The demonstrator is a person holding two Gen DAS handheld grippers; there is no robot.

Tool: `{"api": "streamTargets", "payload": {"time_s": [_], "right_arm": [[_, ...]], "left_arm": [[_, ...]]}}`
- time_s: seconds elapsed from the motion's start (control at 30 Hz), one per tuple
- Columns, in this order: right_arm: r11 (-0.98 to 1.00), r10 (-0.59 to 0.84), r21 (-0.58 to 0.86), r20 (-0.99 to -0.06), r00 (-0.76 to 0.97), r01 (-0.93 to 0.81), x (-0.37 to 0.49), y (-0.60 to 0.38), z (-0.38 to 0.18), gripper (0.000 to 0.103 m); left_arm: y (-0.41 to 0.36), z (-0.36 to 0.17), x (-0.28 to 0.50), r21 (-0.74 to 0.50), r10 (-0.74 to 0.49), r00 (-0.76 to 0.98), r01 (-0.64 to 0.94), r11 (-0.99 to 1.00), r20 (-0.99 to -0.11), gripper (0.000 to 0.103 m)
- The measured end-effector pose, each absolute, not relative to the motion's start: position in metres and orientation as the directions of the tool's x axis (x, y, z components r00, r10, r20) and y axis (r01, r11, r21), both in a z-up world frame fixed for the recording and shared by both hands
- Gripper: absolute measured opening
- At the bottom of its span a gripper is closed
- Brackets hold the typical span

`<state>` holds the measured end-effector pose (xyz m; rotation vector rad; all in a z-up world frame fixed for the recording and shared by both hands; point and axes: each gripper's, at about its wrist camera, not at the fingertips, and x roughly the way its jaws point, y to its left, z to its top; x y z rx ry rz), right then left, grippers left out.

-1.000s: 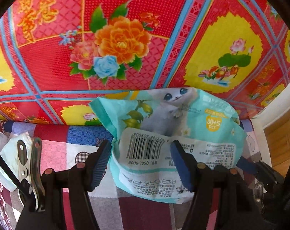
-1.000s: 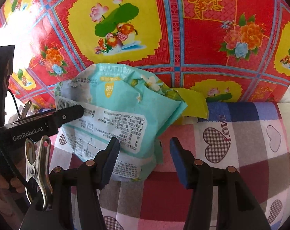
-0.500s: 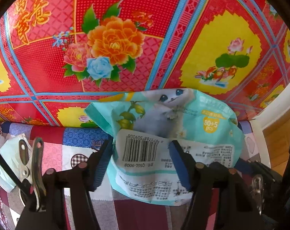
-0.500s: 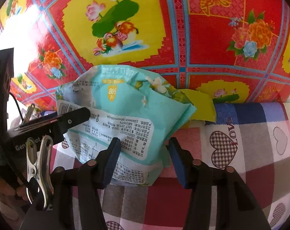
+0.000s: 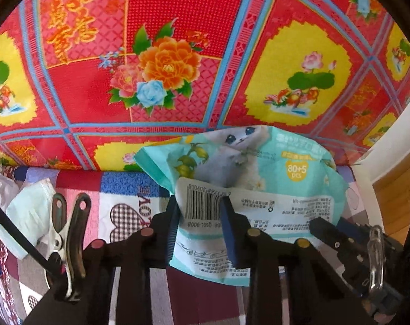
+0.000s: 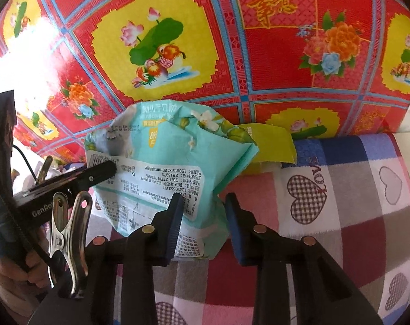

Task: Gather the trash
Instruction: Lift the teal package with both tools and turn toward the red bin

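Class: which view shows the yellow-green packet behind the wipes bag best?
The right wrist view. There the yellow-green packet sticks out to the right of the wipes bag, its folded top and side clear. The left wrist view gives only a thin yellow sliver at the bag's upper left edge.

Teal crinkled plastic wipes packet: on checked heart-print cloth, before red floral patterned sheet
Yellow-green folded wrapper: behind packet
Pale crumpled face mask: left of packet
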<state>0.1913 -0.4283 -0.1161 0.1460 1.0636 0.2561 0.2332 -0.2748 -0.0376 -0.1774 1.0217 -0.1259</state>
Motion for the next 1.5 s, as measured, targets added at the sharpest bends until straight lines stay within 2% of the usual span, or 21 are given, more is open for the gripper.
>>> {"api": "streamTargets", "payload": {"time_s": [0.73,1.5], "right_arm": [[0.964,0.249,0.258,-0.813,0.527,-0.058,0.127,-0.456,-0.086,0.033],[0.961,0.201,0.276,-0.767,0.609,0.031,0.035,-0.548,-0.051,0.033]], "left_arm": [[-0.318,-0.012,0.172,-0.204,-0.229,0.522,0.104,0.973,-0.822,0.030],[-0.420,0.029,0.099,-0.173,-0.267,0.524,0.223,0.959,-0.809,0.031]]}}
